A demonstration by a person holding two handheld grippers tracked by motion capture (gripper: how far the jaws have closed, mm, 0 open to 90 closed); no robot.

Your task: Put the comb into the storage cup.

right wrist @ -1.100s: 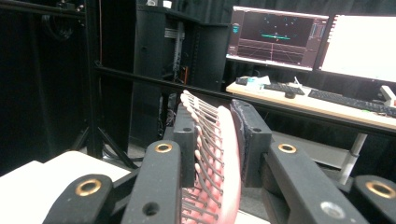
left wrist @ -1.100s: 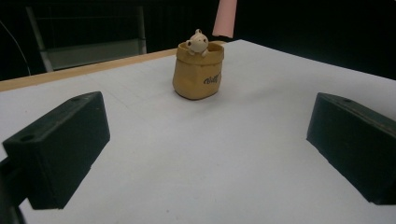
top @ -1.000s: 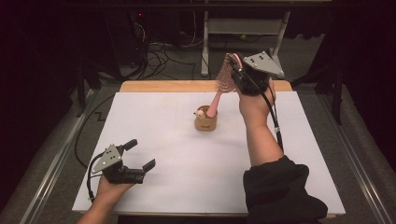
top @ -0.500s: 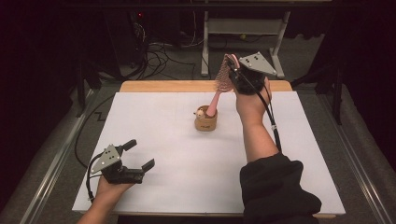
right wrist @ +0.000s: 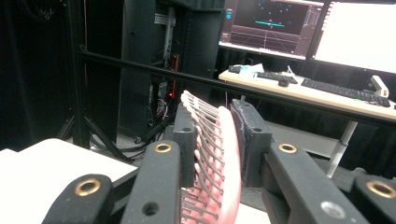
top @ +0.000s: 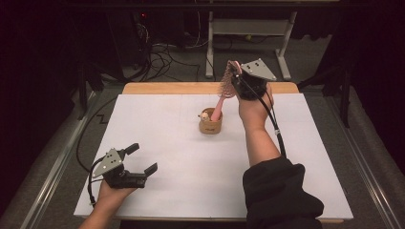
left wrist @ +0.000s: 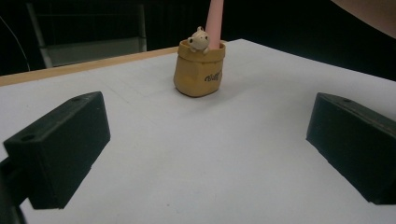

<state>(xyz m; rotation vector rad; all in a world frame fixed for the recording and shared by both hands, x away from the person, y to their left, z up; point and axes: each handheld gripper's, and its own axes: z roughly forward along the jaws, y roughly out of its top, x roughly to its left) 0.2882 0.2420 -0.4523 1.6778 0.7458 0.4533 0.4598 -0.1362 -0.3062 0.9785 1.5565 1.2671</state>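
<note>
Pink hairbrush (top: 224,90); tan pot (top: 210,126); white table cover (top: 191,162).

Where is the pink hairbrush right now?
In the high view, the pink hairbrush stands handle-down in the little brown pot mid-table, its bristle head clamped by the right tool.

The hairbrush (right wrist: 224,158) looks like glossy pink plastic with thin bristles. The small pot (left wrist: 198,73) at the table's 12 o'clock seems matt tan ceramic. A matt white sheet covers the table (top: 157,129); its far edge is bare wood. Both grippers' jaws are matt black plastic.
</note>
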